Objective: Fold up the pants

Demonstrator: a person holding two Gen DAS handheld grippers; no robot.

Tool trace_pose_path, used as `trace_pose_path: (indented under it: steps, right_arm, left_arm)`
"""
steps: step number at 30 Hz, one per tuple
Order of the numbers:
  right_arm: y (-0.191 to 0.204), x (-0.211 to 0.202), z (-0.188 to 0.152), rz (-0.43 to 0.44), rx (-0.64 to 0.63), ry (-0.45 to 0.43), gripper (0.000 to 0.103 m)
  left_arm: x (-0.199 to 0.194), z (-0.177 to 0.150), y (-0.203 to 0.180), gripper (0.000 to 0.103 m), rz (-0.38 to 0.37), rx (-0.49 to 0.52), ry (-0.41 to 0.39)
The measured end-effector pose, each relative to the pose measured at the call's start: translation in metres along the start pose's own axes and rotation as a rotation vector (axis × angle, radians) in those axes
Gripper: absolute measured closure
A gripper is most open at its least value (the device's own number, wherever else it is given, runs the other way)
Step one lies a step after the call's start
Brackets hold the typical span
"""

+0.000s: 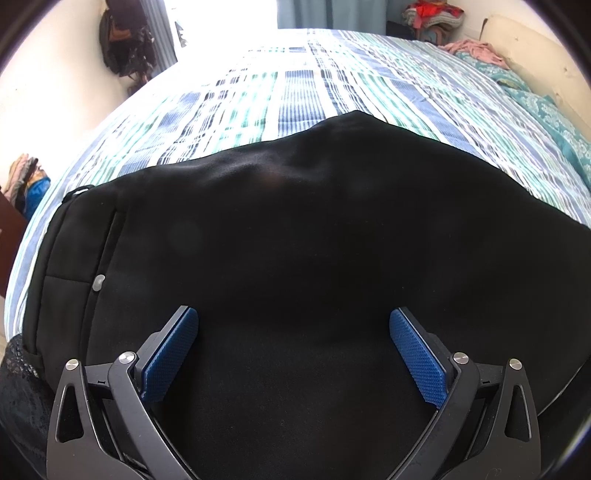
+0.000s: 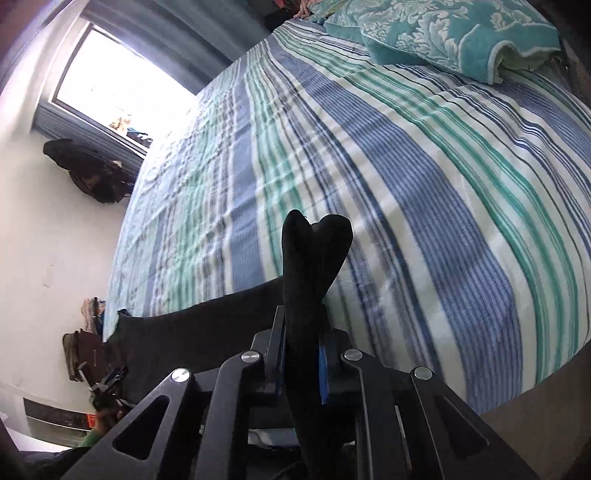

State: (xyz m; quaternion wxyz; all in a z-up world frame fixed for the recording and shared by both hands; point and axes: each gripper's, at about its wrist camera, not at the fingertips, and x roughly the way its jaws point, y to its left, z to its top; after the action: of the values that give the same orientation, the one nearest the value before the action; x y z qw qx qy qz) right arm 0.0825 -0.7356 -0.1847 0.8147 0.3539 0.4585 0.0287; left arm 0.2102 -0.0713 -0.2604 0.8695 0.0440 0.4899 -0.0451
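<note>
Black pants (image 2: 314, 258) bunch up, pinched in the right claw (image 2: 301, 354); left claw (image 1: 293, 328) hangs spread over them on the striped bed (image 1: 295, 88).

Black pants (image 1: 295, 240) on striped bed (image 1: 295, 85)

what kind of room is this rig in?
Most likely a home bedroom: a bed with a striped bedspread, a teal patterned pillow, a curtained window, and black pants laid out for folding.
</note>
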Motion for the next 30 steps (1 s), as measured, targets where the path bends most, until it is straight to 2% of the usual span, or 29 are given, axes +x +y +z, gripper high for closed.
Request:
trace_pose_path:
  steps: [4,6,8,11,15,18,20,22,23,24,26,27,28,30]
  right_arm:
    - [0.076,0.009,-0.022,0.227,0.014,-0.015,0.089]
    - [0.118,0.025,-0.037,0.353,0.023,-0.009,0.089]
    - [0.159,0.049,-0.053,0.443,0.029,0.008,0.089]
    - [0.215,0.102,-0.082,0.542,0.044,0.074,0.089]
    - [0.280,0.185,-0.119,0.594,0.069,0.146,0.089]
    - [0.325,0.235,-0.147,0.521,0.011,0.161,0.089]
    - [0.353,0.258,-0.165,0.435,-0.098,0.141,0.083]
    - [0.371,0.272,-0.180,0.332,-0.191,0.161,0.059]
    - [0.377,0.271,-0.185,0.322,-0.230,0.172,0.059]
    - [0.380,0.263,-0.189,0.322,-0.274,0.165,0.059]
    - [0.383,0.231,-0.192,0.297,-0.375,0.077,0.057]
    - [0.378,0.208,-0.192,0.275,-0.423,0.014,0.049]
    - [0.373,0.188,-0.192,0.238,-0.464,-0.052,0.035]
    - [0.349,0.146,-0.196,0.147,-0.502,-0.178,0.025]
  left_arm:
    - [-0.003,0.003,0.005,0.001,-0.035,-0.015,0.010]
    - [-0.007,0.003,0.011,0.001,-0.074,-0.040,0.003]
    - [-0.012,0.003,0.020,0.001,-0.119,-0.084,-0.010]
    - [-0.020,0.003,0.036,0.001,-0.176,-0.155,-0.028]
    - [-0.027,0.001,0.053,0.001,-0.201,-0.207,-0.049]
    - [-0.030,0.000,0.060,0.001,-0.212,-0.232,-0.059]
    - [-0.032,-0.001,0.060,0.001,-0.216,-0.238,-0.064]
    - [-0.035,-0.001,0.061,0.001,-0.230,-0.244,-0.068]
    - [-0.036,0.000,0.062,0.001,-0.243,-0.250,-0.074]
    - [-0.039,0.000,0.063,0.001,-0.258,-0.256,-0.082]
    - [-0.046,0.001,0.061,0.001,-0.292,-0.264,-0.104]
    - [-0.051,0.003,0.057,0.001,-0.313,-0.258,-0.116]
    - [-0.059,0.004,0.048,0.002,-0.345,-0.237,-0.129]
    - [-0.074,0.008,0.022,0.002,-0.435,-0.153,-0.164]
